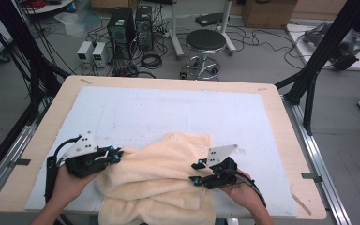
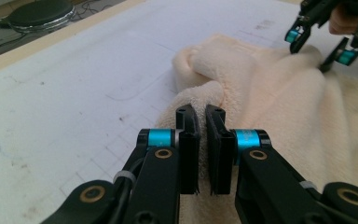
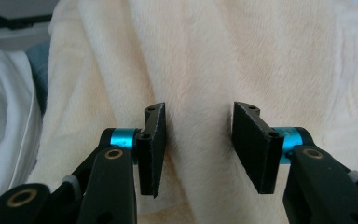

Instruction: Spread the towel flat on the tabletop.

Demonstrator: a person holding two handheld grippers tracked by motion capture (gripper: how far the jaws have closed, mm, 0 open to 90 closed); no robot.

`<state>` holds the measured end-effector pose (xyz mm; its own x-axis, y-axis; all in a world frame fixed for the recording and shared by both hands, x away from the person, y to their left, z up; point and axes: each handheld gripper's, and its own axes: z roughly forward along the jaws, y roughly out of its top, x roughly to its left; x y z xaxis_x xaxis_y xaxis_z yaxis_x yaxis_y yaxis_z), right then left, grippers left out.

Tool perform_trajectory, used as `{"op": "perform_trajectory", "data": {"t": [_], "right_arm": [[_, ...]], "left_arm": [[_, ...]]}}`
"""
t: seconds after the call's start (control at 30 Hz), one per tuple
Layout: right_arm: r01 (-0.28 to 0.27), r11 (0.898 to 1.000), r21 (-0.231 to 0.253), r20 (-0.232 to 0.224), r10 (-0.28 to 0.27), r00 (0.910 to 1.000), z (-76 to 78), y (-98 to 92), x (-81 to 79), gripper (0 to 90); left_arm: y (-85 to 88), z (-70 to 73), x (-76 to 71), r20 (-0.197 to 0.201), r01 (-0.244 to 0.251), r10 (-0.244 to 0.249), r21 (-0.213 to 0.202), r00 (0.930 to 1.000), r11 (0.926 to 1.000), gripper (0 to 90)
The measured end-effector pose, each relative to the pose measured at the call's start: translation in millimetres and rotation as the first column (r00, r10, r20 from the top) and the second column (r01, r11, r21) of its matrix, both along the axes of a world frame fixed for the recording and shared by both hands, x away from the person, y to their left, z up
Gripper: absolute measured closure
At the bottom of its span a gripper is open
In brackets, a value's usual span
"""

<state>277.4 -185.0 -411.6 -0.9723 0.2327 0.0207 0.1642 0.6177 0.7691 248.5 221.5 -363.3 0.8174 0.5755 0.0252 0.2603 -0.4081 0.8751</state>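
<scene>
A cream fluffy towel (image 1: 159,173) lies crumpled on the white mat (image 1: 168,108) at the table's front middle, and its near part hangs over the front edge. My left gripper (image 1: 116,154) is at the towel's left edge, and in the left gripper view its jaws (image 2: 201,112) are pinched shut on a fold of the towel (image 2: 279,102). My right gripper (image 1: 195,173) hovers over the towel's right side with its jaws apart. In the right gripper view it (image 3: 200,109) stands open, with the towel (image 3: 205,56) behind its pads and nothing pressed between them. The right gripper (image 2: 319,44) also shows far off in the left gripper view.
The wooden table (image 1: 47,136) has bare mat behind and to both sides of the towel. Beyond the far edge stand a black stool (image 1: 205,42) and computer towers (image 1: 122,26). A black frame post (image 1: 318,61) rises at the right. White clothing (image 3: 0,116) lies beside the towel.
</scene>
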Motion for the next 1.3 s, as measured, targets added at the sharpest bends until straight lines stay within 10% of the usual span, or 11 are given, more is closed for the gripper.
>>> {"op": "perform_trajectory", "data": {"t": [0.23,0.43,0.67,0.9,1.07,1.3], "right_arm": [[0.024,0.999,0.043,-0.004,-0.024,0.9997,5.5,-5.2,1.5,54.9],[0.159,0.982,0.099,0.017,-0.162,0.9867,17.3,-17.1,23.7,53.9],[0.271,0.963,-0.014,0.028,-0.270,0.9624,-2.6,-10.8,53.5,52.8],[0.286,0.949,-0.130,-0.019,-0.291,0.9565,-24.1,-3.9,67.6,58.5],[0.243,0.963,-0.118,-0.022,-0.248,0.9686,-24.1,-4.5,67.7,85.3],[0.216,0.974,-0.068,-0.012,-0.217,0.9761,-5.8,-13.2,51.8,87.1]], "left_arm": [[-3.7,-32.5,-22.0,-0.138,0.133,-0.125,0.049,0.9824,0.9899,82.8],[-1.2,-17.5,-5.4,-0.106,0.100,-0.100,-0.004,0.9893,0.9949,58.6],[-15.8,-16.2,18.4,-0.082,0.087,-0.088,-0.022,0.9927,0.9960,45.3],[-21.8,-29.7,28.1,-0.156,0.129,-0.130,-0.017,0.9792,0.9915,56.9],[-24.8,-42.7,22.8,-0.198,0.148,-0.142,0.015,0.9699,0.9889,78.8],[-11.1,-24.5,3.8,-0.117,0.120,-0.123,-0.032,0.9855,0.9922,84.1]]}}
